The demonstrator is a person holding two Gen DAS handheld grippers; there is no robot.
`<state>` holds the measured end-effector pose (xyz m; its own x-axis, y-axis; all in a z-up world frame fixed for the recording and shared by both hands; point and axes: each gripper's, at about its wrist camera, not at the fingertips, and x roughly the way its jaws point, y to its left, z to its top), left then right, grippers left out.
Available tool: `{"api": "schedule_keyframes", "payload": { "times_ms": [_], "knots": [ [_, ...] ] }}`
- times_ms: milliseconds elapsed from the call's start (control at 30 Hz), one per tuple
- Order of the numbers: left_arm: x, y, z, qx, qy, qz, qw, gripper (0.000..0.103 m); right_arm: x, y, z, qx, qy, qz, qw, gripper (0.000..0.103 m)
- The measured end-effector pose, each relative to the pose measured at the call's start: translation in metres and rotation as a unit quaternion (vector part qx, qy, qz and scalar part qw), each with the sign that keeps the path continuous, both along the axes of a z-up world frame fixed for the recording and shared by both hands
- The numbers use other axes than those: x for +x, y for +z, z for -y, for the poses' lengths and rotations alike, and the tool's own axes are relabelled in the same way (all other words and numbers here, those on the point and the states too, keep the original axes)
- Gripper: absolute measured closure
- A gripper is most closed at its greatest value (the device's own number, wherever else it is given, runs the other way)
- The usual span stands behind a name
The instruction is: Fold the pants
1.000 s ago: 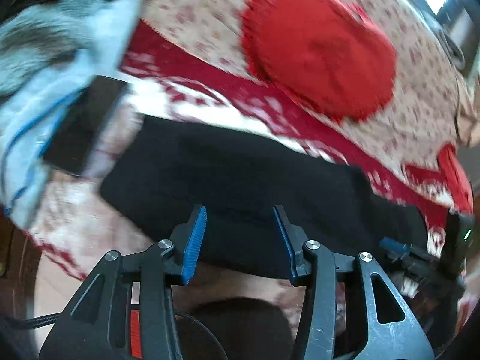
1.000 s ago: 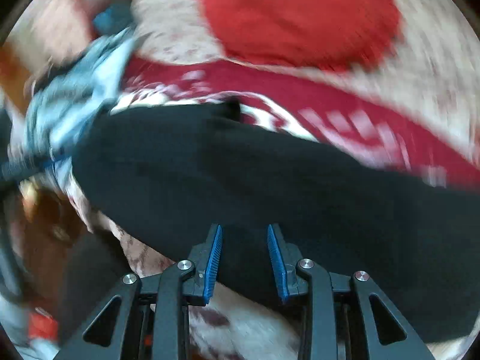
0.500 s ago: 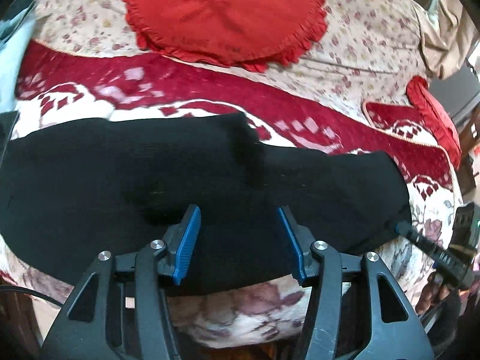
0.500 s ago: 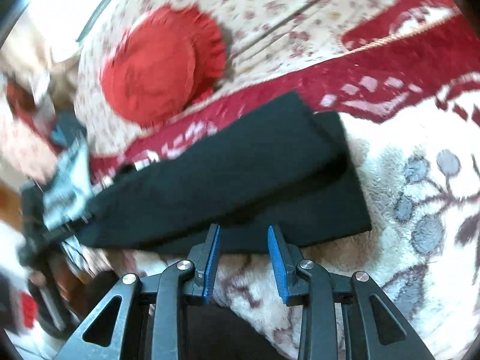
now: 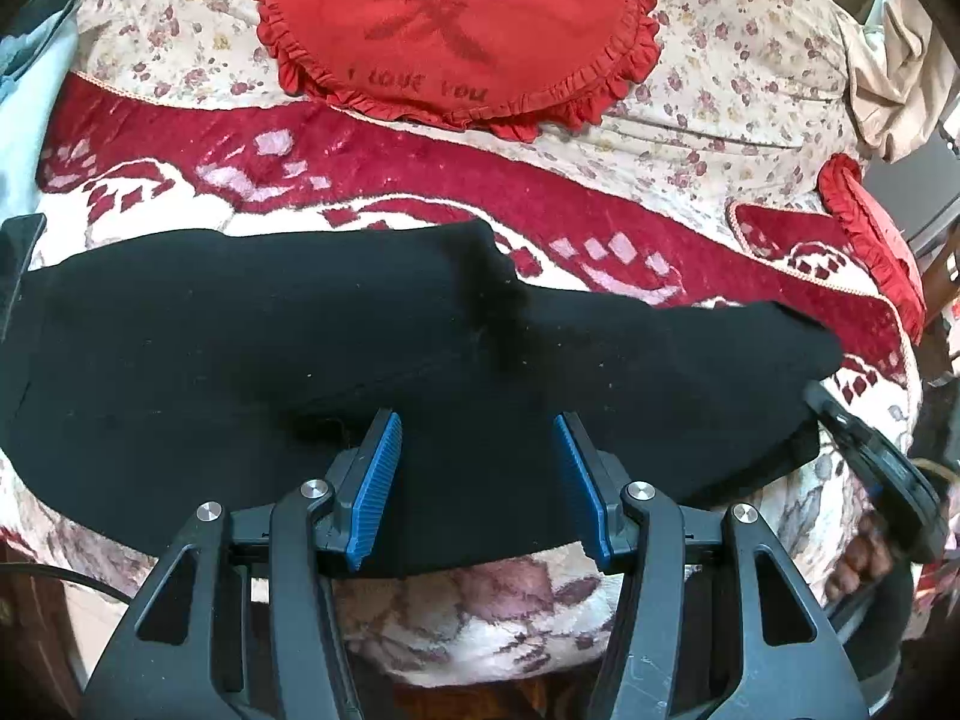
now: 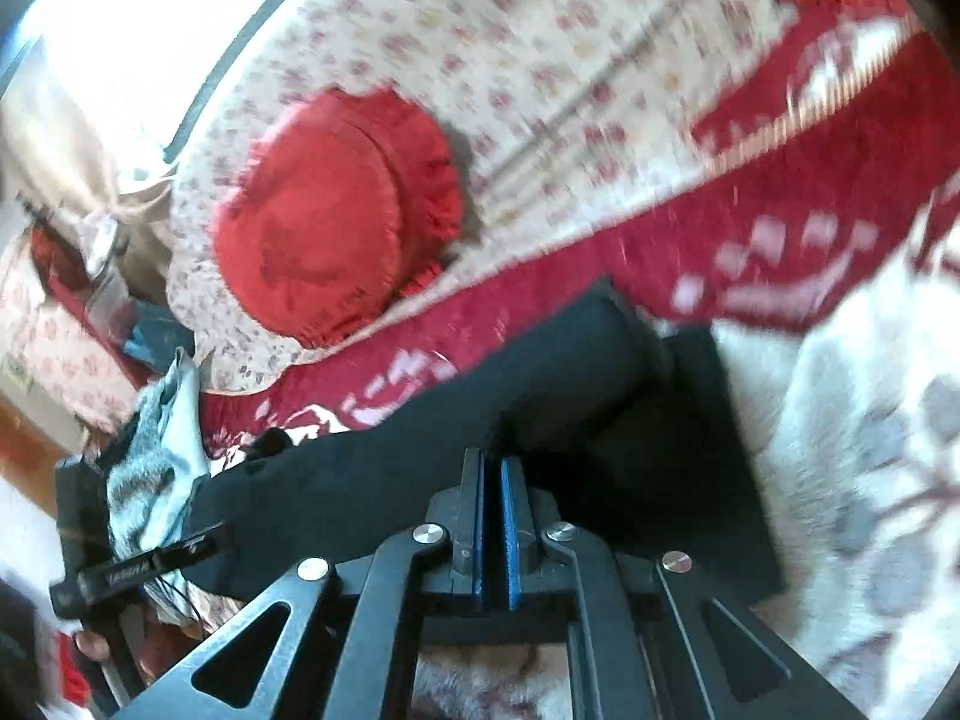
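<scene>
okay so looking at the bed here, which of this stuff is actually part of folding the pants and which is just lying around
Part of the job:
- black pants, spread across the blanket
- right gripper, shut on the pants' near edge
- left gripper, open over the pants

Just lying about:
- round red cushion with "I love you" on it
- second red cushion at the bed's edge
- grey-blue clothes beside the pants
- red and white blanket underneath

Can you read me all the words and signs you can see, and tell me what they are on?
"I LOVE YOU": dark letters along the lower part of the round red cushion.
A big dark Chinese-style character in the middle of the same cushion; I cannot read it for sure.
Right wrist view: too blurred, nothing readable.
</scene>
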<state>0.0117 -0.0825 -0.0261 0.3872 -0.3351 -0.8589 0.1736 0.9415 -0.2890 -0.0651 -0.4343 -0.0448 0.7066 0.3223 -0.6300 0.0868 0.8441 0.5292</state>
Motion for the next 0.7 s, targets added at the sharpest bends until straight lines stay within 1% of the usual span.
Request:
{"api": "schedule_keyframes", "payload": {
  "times_ms": [67,133,167,200,267,333,367,400,433,500,533,600,633,700],
  "knots": [
    [-0.001,0.002,0.0,-0.007,0.002,0.001,1.0,0.051,-0.016,0.021,-0.001,-0.02,0.008,0.018,1.0,0.099],
    [-0.001,0.002,0.002,-0.009,0.0,0.0,1.0,0.051,-0.03,0.03,0.0,-0.038,0.014,0.022,0.999,0.099],
    [-0.001,0.0,0.004,-0.008,-0.001,-0.003,1.0,0.051,-0.037,0.03,-0.001,-0.047,0.018,0.018,0.999,0.099],
    [-0.001,-0.002,0.005,-0.009,-0.003,-0.007,0.9999,0.051,-0.041,0.027,-0.001,-0.053,0.02,0.01,0.998,0.099],
    [-0.002,-0.01,0.01,-0.007,-0.009,-0.018,0.9998,0.051,-0.042,0.007,0.0,-0.066,0.019,-0.026,0.997,0.099],
    [-0.004,-0.012,0.013,-0.001,-0.013,-0.019,0.9997,0.051,-0.036,-0.018,0.003,-0.052,0.021,-0.064,0.996,0.099],
    [-0.005,-0.011,0.014,0.002,-0.014,-0.018,0.9997,0.051,-0.035,-0.028,0.008,-0.038,0.013,-0.073,0.997,0.099],
    [-0.006,-0.009,0.013,0.002,-0.015,-0.015,0.9998,0.051,-0.037,-0.029,0.012,-0.021,0.005,-0.067,0.997,0.098],
    [-0.006,-0.008,0.013,0.002,-0.014,-0.013,0.9998,0.051,-0.04,-0.028,0.015,-0.012,0.0,-0.064,0.998,0.093],
    [-0.004,-0.005,0.011,0.003,-0.01,-0.009,0.9999,0.051,-0.045,-0.018,0.019,-0.033,-0.009,-0.061,0.998,0.088],
    [-0.003,-0.003,0.01,0.001,-0.009,-0.007,0.9999,0.051,-0.048,-0.01,0.02,-0.07,-0.019,-0.065,0.995,0.088],
    [-0.002,-0.001,0.012,-0.002,-0.007,-0.003,1.0,0.051,-0.051,0.001,0.024,-0.108,-0.036,-0.066,0.991,0.088],
    [-0.002,-0.001,0.013,-0.002,-0.008,-0.002,1.0,0.051,-0.053,0.006,0.028,-0.118,-0.043,-0.064,0.99,0.088],
    [-0.001,-0.003,0.019,0.003,-0.012,-0.003,0.9999,0.051,-0.053,0.015,0.031,-0.119,-0.048,-0.051,0.99,0.088]
  ]
}}
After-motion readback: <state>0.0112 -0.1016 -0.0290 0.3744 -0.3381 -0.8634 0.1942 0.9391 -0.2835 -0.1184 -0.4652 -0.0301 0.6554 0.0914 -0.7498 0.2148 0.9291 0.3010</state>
